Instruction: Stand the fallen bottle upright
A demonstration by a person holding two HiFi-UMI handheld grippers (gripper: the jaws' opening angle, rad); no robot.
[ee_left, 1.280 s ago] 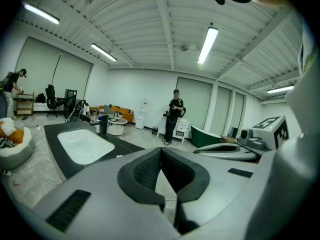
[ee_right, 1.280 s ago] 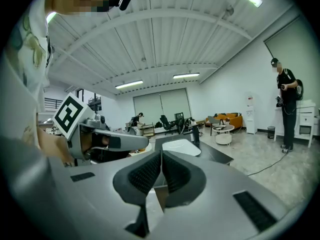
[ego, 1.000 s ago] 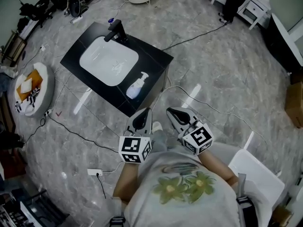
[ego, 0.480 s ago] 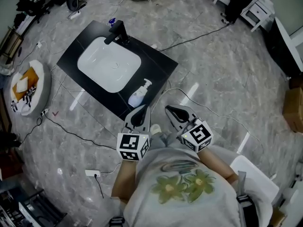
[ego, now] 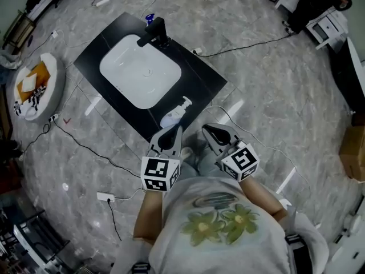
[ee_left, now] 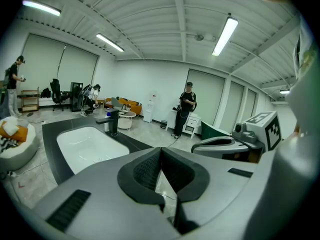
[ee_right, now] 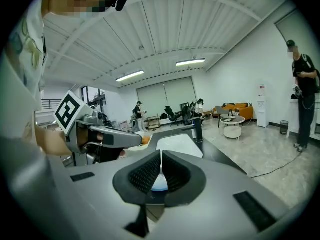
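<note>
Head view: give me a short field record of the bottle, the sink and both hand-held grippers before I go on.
bottle: pump bottle lying on its side, at the near corner of the black counter
sink: white basin beside the bottle, black faucet at its far end
left hand-held gripper: shut, holds nothing
right hand-held gripper: shut, holds nothing
task: bottle not yet upright
</note>
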